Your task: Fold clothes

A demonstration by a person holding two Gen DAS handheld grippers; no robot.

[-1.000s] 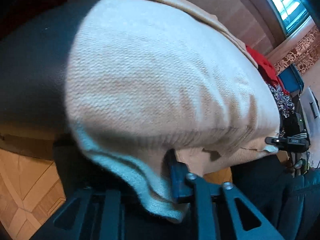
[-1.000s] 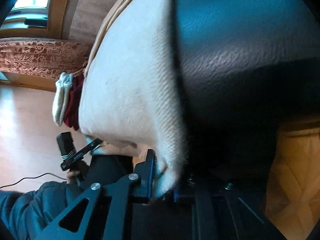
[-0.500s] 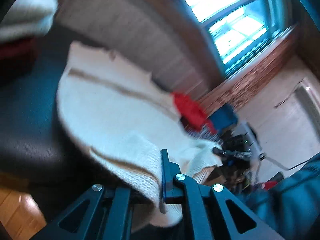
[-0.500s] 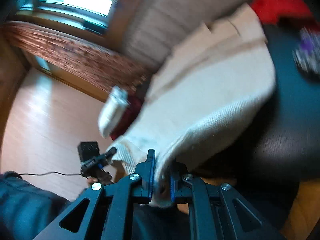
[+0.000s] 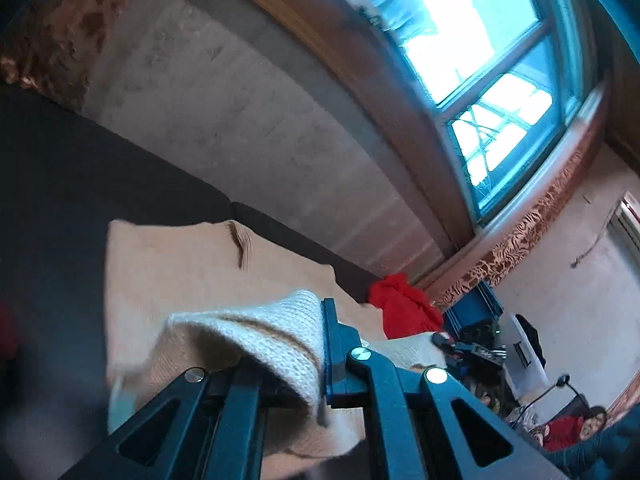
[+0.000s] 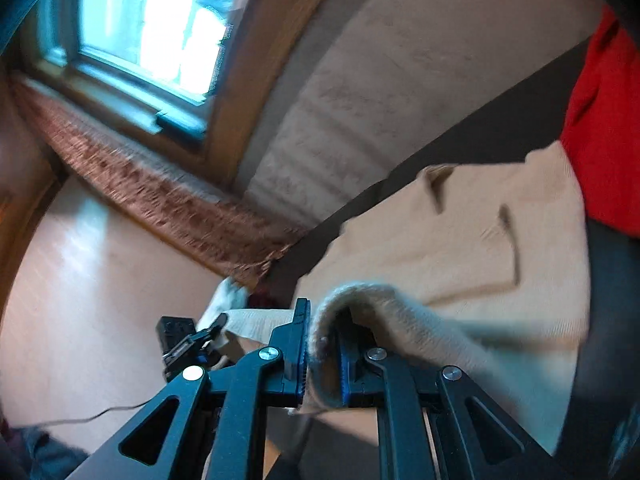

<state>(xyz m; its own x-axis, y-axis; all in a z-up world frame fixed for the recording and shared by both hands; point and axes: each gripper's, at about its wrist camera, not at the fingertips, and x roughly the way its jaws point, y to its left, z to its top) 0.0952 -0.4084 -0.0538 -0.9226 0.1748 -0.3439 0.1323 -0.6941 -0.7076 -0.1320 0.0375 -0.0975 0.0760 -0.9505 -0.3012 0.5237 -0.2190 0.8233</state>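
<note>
Sweater (image 5: 180, 272), cream and knitted, lies spread over a dark sofa (image 5: 60, 184), with its ribbed neckline toward the far side against the sofa's back. The left gripper (image 5: 304, 344) has its fingers (image 5: 332, 344) narrowed onto a bunched fold of the sweater's near hem, the knit draping over the left finger and pressed against the blue pad of the right one. In the right wrist view the right gripper (image 6: 320, 352) likewise pinches a rolled edge of the sweater (image 6: 460, 248) between its two blue-padded fingers (image 6: 298, 344), the gap between them filled with cloth. Both held edges are lifted off the cushion while the far part of the garment lies flat. A red garment (image 5: 400, 308) lies bunched on the sofa just beyond the sweater's right side, touching its edge in the right wrist view (image 6: 604, 128). Behind the sofa stands a pale wall panel (image 5: 256, 112) below a bright window (image 5: 480, 64).
</note>
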